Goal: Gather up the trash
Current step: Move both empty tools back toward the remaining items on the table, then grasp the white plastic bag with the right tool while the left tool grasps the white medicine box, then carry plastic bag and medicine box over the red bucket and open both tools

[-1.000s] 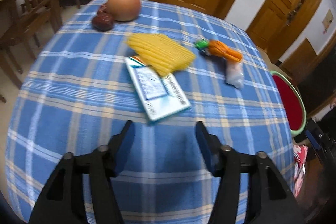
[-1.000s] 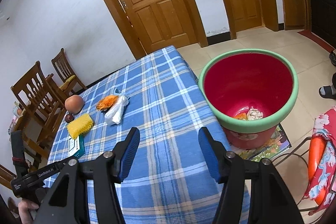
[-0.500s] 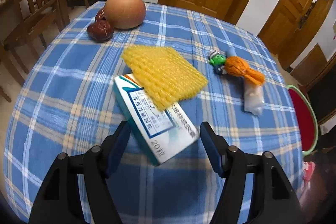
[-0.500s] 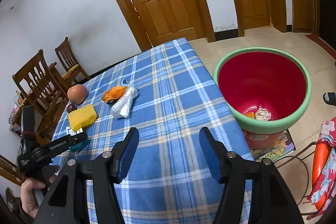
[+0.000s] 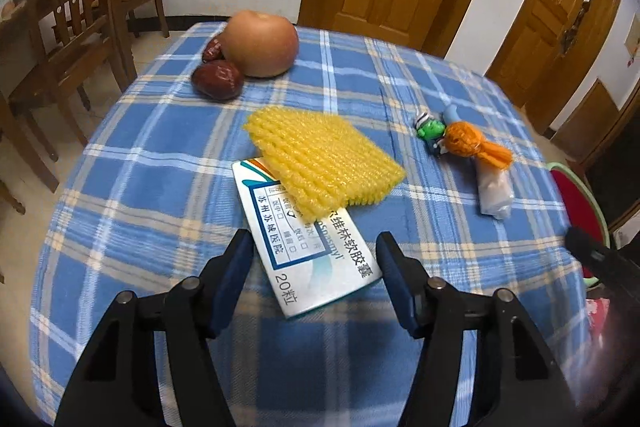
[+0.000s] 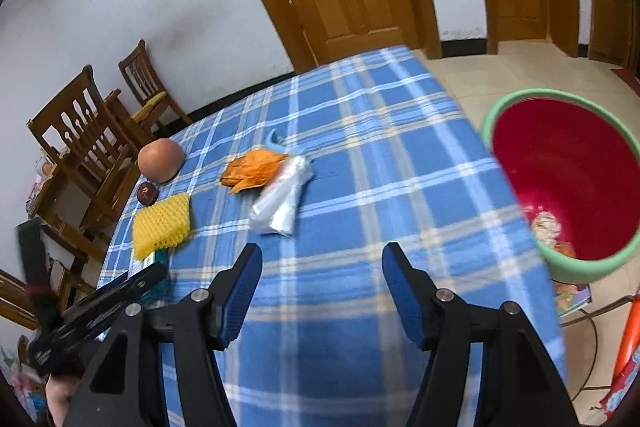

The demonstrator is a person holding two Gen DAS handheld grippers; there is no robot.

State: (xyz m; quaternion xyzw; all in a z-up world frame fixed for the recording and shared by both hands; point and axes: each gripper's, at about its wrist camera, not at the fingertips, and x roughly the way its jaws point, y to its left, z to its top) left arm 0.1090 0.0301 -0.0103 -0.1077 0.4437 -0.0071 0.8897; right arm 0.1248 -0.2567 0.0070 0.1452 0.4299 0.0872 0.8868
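Left wrist view: the box, a flat white carton with printed text, lies on the surface with its near end between the tips of the left gripper, whose jaws are closing but not yet pressing on it. A yellow foam net rests across the box's far end, just ahead of the gripper. Further ahead sit two dates and a pear, probably not trash. Ahead and to the right lie an orange scrap, a small green toy touching it, and a clear bag. In the right wrist view the right gripper stands open and empty over the cloth, with the bag just ahead and slightly left, and the bin, red inside with a green rim, off to its right below the surface edge. The main risk, I judge, is at the box: it lies askew to the jaws, so they may catch only a corner and spin it or push it away. The net, resting loose on top, could slide off or be dragged along. The right gripper could also crush the limp bag without lifting it.
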